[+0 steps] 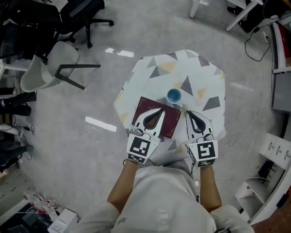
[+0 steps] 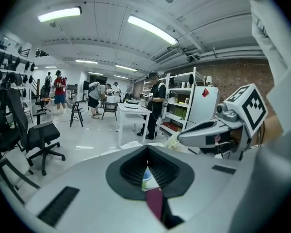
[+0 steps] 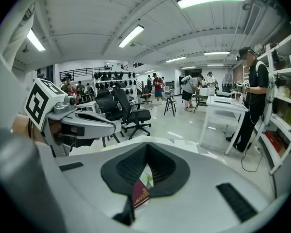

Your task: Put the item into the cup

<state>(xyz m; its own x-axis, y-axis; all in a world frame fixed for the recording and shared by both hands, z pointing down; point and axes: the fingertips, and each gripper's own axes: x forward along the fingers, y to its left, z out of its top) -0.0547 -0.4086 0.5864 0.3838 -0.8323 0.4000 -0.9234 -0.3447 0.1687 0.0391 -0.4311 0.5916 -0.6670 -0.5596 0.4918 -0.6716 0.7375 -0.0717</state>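
Blue cup [image 1: 174,96], one; maroon booklet [image 1: 156,116], one; left claw [image 1: 163,110] and right claw [image 1: 188,112], both clenched empty.

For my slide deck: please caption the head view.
Overhead: left gripper and right gripper, fingers together, held by a maroon booklet and blue cup on a patterned tablecloth.

A small round blue cup [image 1: 174,96] stands on the patterned cloth-covered desk [image 1: 203,72], just ahead of both tools and between their tips. The left tool [image 1: 161,113] is over a flat maroon booklet [image 1: 171,125], which lies on the desk left of the right tool [image 1: 189,114] (tools side by side, apart).
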